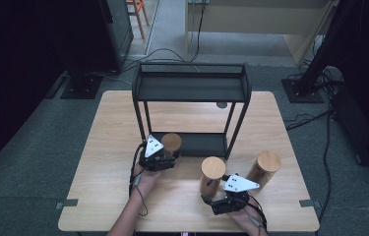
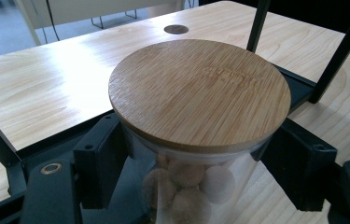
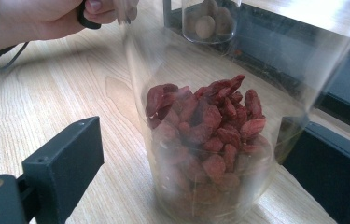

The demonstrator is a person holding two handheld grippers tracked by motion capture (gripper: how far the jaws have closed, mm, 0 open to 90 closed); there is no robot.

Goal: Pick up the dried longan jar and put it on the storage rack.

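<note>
Three glass jars with wooden lids stand on the table (image 1: pixel 113 147), near a black two-shelf rack (image 1: pixel 190 88).

Left claw (image 1: pixel 171 156): its jaws are closed on the jar of pale round balls (image 2: pixel 196 154), one black pad pressed on each side of the glass just under the lid (image 2: pixel 199 93). This jar sits right between the fingertips, at the front edge of the rack's lower shelf (image 1: pixel 199 143), which lies just beyond the claw. Whether the jar rests on the shelf or is lifted, I cannot tell.

Right claw (image 1: pixel 210 194): the jaws stand wide apart, and the jar of red dried berries (image 3: pixel 210 154) stands between them on the table. The left pad is clear of the glass; the right pad is close beside it, contact not certain. No grip is visible.

A third jar (image 1: pixel 263 169) stands on the table just to the right of the right claw, apart from it. In the right gripper view, the left hand (image 3: pixel 37 18) shows beyond the berry jar, up and to the left, with the ball jar farther back.
</note>
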